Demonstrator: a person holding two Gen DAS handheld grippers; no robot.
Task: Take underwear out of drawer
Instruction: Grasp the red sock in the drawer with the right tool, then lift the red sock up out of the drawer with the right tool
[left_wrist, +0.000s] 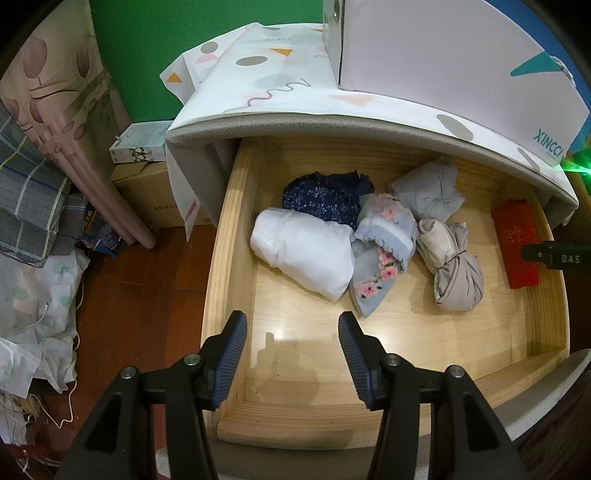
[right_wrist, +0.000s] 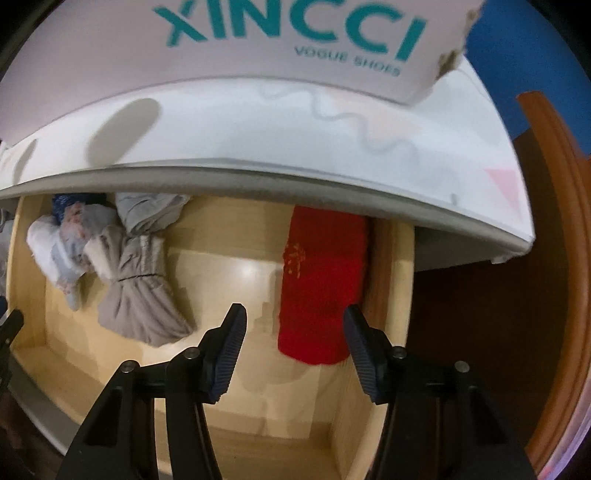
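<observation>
Drawer (left_wrist: 236, 206) is open, so access is done. Nothing is out yet: all the underwear sits inside on the wooden floor.

From the left wrist we see a white roll (left_wrist: 303, 254) near centre, a navy floral piece (left_wrist: 321, 195) at its 1 o'clock, a grey flowered pair (left_wrist: 384, 251) touching its right side, a grey bundle (left_wrist: 428, 188) at the back, and a taupe tied bundle (left_wrist: 454, 273) at 3 o'clock. A red folded item (left_wrist: 517, 247) lies along the right wall.

Left tool (left_wrist: 291, 354): jaws apart, empty, over bare drawer floor at the front left.

Right tool (right_wrist: 293, 350): jaws apart, with the near end of the red folded item (right_wrist: 321, 280) showing between them; we can't tell if the pads touch it, the frame is blurred. We'd call it not gripped yet.

Left to do: clamp, lift, clear the drawer.

View differences: only the left wrist shows the whole pile sharply, plus the floor clutter and boxes at 9 o'clock. Only the right wrist shows the red item lined up between jaws, and the shoe box (right_wrist: 258, 44) lettering on the cabinet top.
</observation>
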